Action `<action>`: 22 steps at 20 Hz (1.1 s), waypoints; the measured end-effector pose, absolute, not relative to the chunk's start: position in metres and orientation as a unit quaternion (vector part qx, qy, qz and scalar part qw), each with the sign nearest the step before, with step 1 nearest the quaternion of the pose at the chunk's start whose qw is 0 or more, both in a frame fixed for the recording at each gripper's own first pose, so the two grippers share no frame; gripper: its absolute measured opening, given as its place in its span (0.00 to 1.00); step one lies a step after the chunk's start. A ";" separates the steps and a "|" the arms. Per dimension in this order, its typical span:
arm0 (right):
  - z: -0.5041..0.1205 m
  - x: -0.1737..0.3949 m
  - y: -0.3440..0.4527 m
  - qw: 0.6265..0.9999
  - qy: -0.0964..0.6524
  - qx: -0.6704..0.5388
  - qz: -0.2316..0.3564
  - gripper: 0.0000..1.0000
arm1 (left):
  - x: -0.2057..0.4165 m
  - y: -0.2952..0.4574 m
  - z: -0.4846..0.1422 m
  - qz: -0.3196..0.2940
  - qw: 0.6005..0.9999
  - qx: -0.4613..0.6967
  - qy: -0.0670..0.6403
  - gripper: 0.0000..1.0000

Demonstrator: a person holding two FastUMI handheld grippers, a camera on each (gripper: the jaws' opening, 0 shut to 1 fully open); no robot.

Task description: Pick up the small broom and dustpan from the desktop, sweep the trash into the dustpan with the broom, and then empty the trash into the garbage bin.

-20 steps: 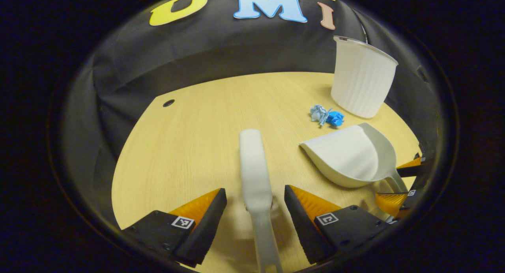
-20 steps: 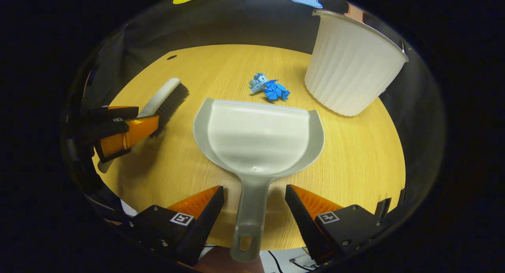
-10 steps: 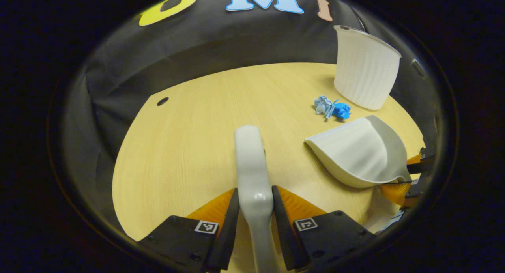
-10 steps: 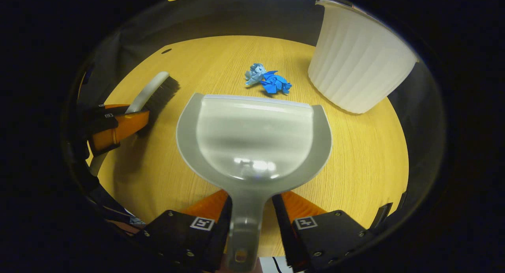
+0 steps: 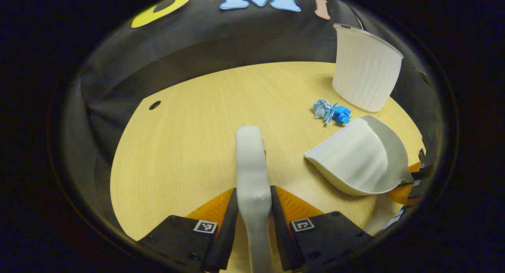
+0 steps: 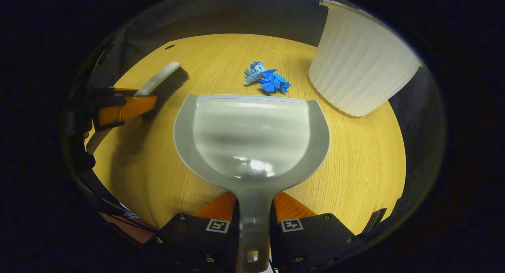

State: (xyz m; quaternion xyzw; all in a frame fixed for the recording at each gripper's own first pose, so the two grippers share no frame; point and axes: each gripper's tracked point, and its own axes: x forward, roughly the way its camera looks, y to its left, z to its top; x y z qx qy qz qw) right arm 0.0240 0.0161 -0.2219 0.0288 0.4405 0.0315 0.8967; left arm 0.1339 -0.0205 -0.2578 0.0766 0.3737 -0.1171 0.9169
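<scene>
Left gripper (image 5: 254, 210) clamped on broom (image 5: 250, 162) handle, both fingers pressing. Right gripper (image 6: 254, 215) likewise closed tight on dustpan (image 6: 250, 135) handle. Pick-up step in hand; whether tools are clear of desk (image 6: 355, 166) is hard to judge. Blue paper trash (image 6: 268, 79) lies just beyond dustpan lip, near white bin (image 6: 359, 68). Next: bring broom behind trash, keep pan lip down on desk, sweep toward pan.

L claw (image 5: 254, 210) clamped on broom (image 5: 251, 162); dustpan (image 5: 357, 158) near trash (image 5: 331, 112) & bin (image 5: 365, 73).
</scene>
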 end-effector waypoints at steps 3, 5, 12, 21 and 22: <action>-0.220 0.026 0.005 0.899 0.434 0.026 0.044 0.33 | 0.159 -0.035 -0.255 -0.136 0.915 0.076 0.371 0.54; -0.220 0.027 -0.006 0.899 0.435 0.021 0.050 0.29 | 0.178 -0.044 -0.254 -0.141 0.915 0.083 0.369 0.54; -0.220 0.029 -0.035 0.895 0.439 -0.004 0.083 0.33 | 0.240 -0.101 -0.249 -0.202 0.902 0.133 0.357 0.54; -0.219 0.029 -0.044 0.894 0.435 -0.005 0.107 0.33 | 0.247 -0.176 -0.242 -0.331 0.851 0.177 0.368 0.54; -0.217 0.029 -0.043 0.895 0.433 -0.003 0.108 0.33 | 0.241 -0.181 -0.238 -0.344 0.844 0.173 0.373 0.54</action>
